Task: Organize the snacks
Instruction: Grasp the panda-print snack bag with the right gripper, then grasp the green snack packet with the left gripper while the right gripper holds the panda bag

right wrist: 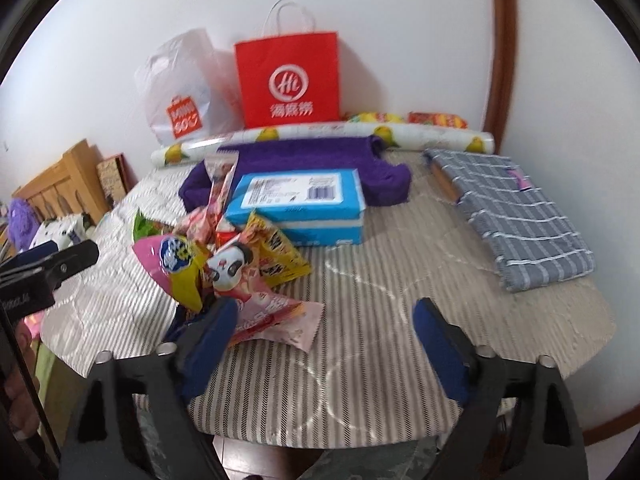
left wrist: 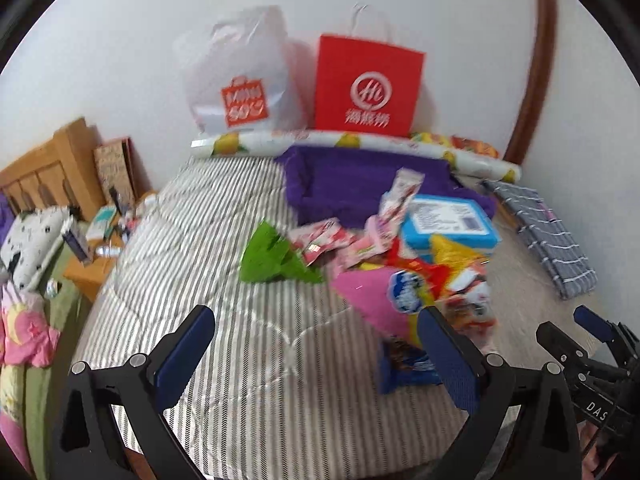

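At the bottom of the right wrist view the right gripper (right wrist: 324,344) stands wide with nothing between its blue pads, bare striped tablecloth (right wrist: 360,292) beneath. The left gripper (left wrist: 316,354) is likewise wide and empty. Just beyond, left of centre, lies the snack heap (right wrist: 224,260), the panda packet (right wrist: 234,270) nearest. Behind it sits a blue box (right wrist: 298,204) on a purple cloth (right wrist: 304,156). A folded grey towel (right wrist: 516,216) lies right. A red paper bag (right wrist: 288,80) and white plastic bag (right wrist: 180,88) stand against the far wall.
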